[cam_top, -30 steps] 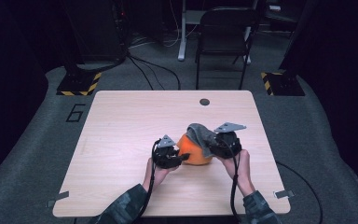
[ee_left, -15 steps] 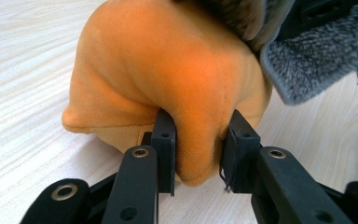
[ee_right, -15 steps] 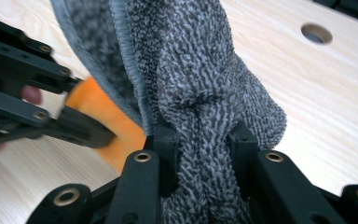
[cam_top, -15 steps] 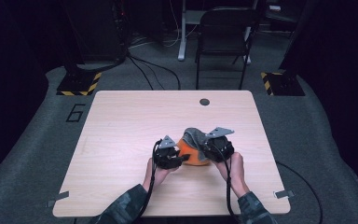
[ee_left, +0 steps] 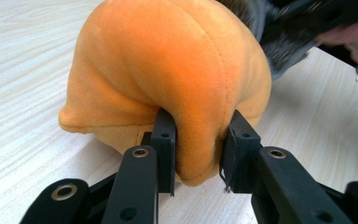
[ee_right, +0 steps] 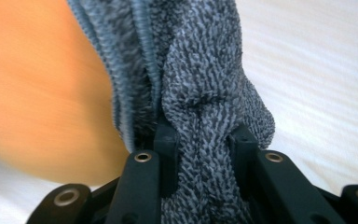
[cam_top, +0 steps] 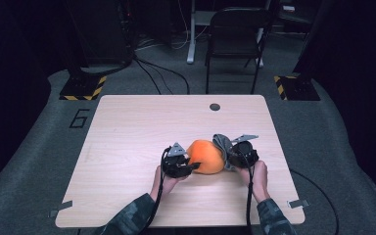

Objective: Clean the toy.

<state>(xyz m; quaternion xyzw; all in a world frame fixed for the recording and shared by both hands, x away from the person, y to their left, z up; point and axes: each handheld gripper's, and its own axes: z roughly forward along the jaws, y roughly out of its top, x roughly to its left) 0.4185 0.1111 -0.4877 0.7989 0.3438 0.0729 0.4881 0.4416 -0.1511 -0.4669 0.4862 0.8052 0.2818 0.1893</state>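
The light wooden counter (cam_top: 127, 147) is set on grey carpet in a dark room, with a black chair (cam_top: 235, 34) beyond its far edge. An orange plush (cam_top: 204, 156) is located near the front edge, pinched by the left tool (cam_top: 192, 166). Grey knitted fabric (ee_right: 200, 93) is pinched by the right tool (cam_top: 229, 159).

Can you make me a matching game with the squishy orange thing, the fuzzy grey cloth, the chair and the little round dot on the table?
Things:
1. orange plush
2. grey cloth
3. chair
4. round dot

Matches:
A. pinched in the right gripper
B. near the table's far edge
C. on the floor beyond the table
D. squeezed in the left gripper

Pairs: 1-D, 2-A, 3-C, 4-B
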